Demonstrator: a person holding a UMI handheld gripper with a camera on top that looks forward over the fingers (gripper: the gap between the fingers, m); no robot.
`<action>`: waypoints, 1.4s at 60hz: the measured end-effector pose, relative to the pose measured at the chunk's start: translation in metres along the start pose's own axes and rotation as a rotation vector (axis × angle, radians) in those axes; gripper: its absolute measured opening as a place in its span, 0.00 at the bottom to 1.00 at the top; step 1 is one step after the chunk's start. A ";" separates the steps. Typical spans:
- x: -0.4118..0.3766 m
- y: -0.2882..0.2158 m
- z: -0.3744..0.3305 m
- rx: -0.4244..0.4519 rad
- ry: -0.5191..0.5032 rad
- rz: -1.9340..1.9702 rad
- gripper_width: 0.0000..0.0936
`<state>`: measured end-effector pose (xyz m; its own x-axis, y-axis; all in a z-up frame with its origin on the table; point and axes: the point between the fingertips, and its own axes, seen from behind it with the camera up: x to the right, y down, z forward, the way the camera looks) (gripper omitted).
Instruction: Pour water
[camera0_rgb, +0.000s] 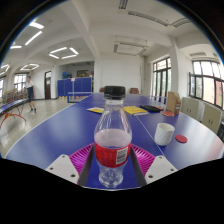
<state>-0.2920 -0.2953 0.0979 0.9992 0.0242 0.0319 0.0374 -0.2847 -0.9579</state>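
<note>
A clear plastic water bottle (112, 138) with a black cap and a red label stands upright on the blue table (60, 130). It sits between my gripper's (112, 168) two fingers, whose pink pads (82, 156) flank its lower half. A narrow gap shows at each side, so the gripper is open around it. To the right of the bottle, just beyond the right finger, stands a white cup (164, 133).
A small red round thing (181, 139) lies right of the cup. Yellow sheets (136, 110) lie further back on the table. Chairs (192, 106) line the right side by the windows. Blue ping-pong tables (75, 88) and a person (30, 92) are far off.
</note>
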 end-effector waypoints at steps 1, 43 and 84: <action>-0.001 0.000 0.003 0.005 0.001 0.001 0.72; -0.012 -0.166 -0.003 0.167 -0.499 0.572 0.36; 0.150 -0.181 0.135 0.097 -0.830 2.263 0.36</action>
<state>-0.1510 -0.1106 0.2374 -0.7237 0.0934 -0.6837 -0.6614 -0.3765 0.6487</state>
